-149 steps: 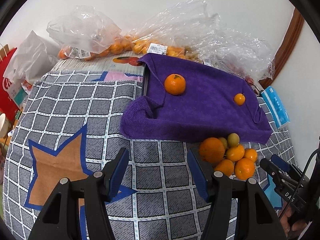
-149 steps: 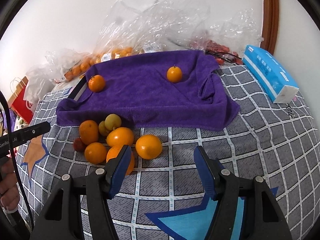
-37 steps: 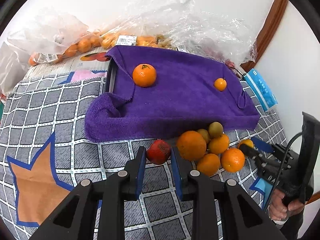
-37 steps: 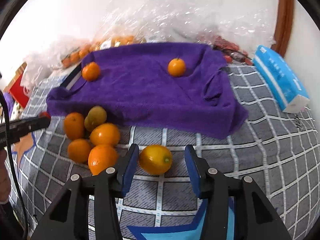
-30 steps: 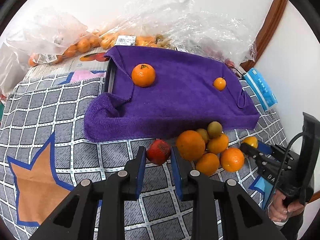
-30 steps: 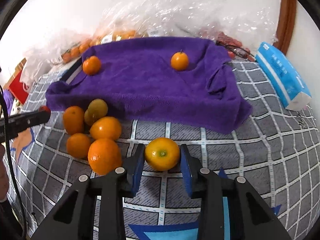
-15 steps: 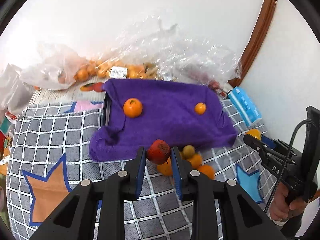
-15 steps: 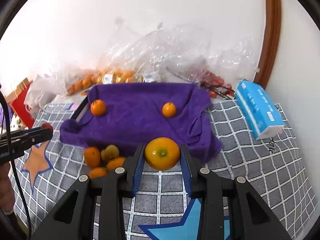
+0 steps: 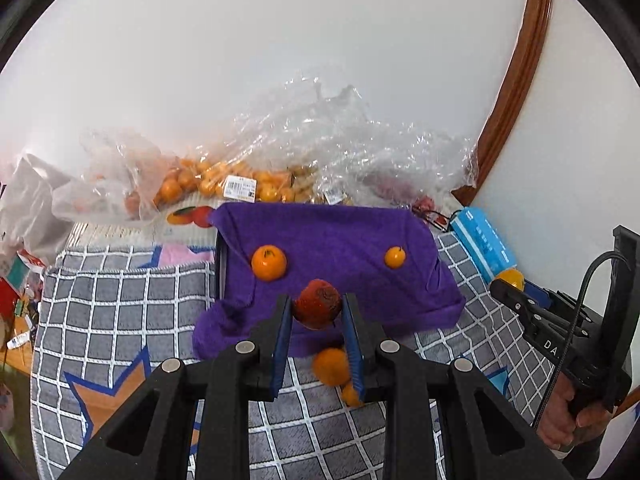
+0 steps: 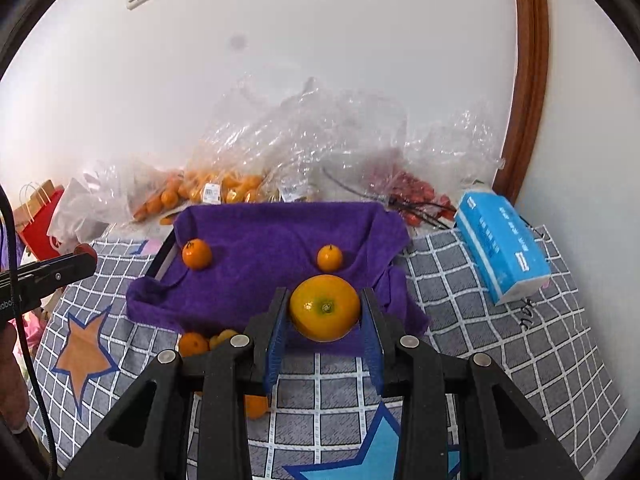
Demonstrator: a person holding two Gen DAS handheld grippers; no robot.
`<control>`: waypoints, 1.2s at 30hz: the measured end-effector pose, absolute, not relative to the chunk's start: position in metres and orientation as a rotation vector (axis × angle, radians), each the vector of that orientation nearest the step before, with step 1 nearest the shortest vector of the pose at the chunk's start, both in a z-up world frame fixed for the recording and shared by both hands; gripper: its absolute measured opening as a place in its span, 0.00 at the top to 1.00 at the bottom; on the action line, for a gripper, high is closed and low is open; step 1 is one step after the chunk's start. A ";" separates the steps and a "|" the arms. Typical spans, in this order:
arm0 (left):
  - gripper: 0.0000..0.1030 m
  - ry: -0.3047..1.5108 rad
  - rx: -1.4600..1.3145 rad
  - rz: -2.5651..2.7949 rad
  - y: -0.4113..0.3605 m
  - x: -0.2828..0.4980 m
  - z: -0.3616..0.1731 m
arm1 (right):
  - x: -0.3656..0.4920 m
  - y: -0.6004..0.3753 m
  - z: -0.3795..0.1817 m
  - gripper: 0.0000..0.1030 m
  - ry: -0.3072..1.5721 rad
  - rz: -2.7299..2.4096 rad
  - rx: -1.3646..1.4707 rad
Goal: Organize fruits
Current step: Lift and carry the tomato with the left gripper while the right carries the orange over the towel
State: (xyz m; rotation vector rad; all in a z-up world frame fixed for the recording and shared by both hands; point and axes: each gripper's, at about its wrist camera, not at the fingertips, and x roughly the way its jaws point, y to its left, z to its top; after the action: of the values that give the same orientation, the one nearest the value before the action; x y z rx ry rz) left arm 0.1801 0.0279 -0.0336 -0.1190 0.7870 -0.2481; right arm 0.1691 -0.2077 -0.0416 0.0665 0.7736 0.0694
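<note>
Purple towel (image 10: 280,248) lies toward the back edge of the table (image 10: 480,320), draped over a tray, with two small oranges (image 10: 197,254) already on it. A second ago both tools were down among the loose fruit at the towel's front edge; now both have lifted clear. The left tool (image 9: 316,312) is clamped tight on a dark red fruit (image 9: 318,308), and the right tool (image 10: 324,312) is closed on a yellow-orange citrus (image 10: 325,307), each fruit hanging in front of the towel. A few oranges (image 9: 331,366) remain on the checked cloth below. Both pickups look secure, so the next step is probably carrying the pair over the towel and setting them down there.
</note>
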 end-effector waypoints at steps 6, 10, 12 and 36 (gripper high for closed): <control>0.77 0.776 -0.123 -0.244 0.032 0.188 -0.029 | 0.178 -0.205 -0.039 0.66 0.770 0.072 0.064; 0.77 0.786 -0.133 -0.240 0.037 0.196 -0.033 | 0.184 -0.201 -0.041 0.66 0.774 0.074 0.056; 0.77 0.788 -0.138 -0.239 0.039 0.199 -0.034 | 0.188 -0.199 -0.042 0.66 0.777 0.074 0.055; 0.77 0.837 -0.176 -0.233 0.054 0.242 -0.061 | 0.231 -0.189 -0.070 0.67 0.836 0.066 0.045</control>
State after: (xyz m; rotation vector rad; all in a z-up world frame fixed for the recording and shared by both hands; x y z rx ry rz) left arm 0.2422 0.0540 -0.0615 -0.1757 0.8375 -0.2326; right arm 0.2312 -0.1889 -0.0697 0.0449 0.8358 0.0662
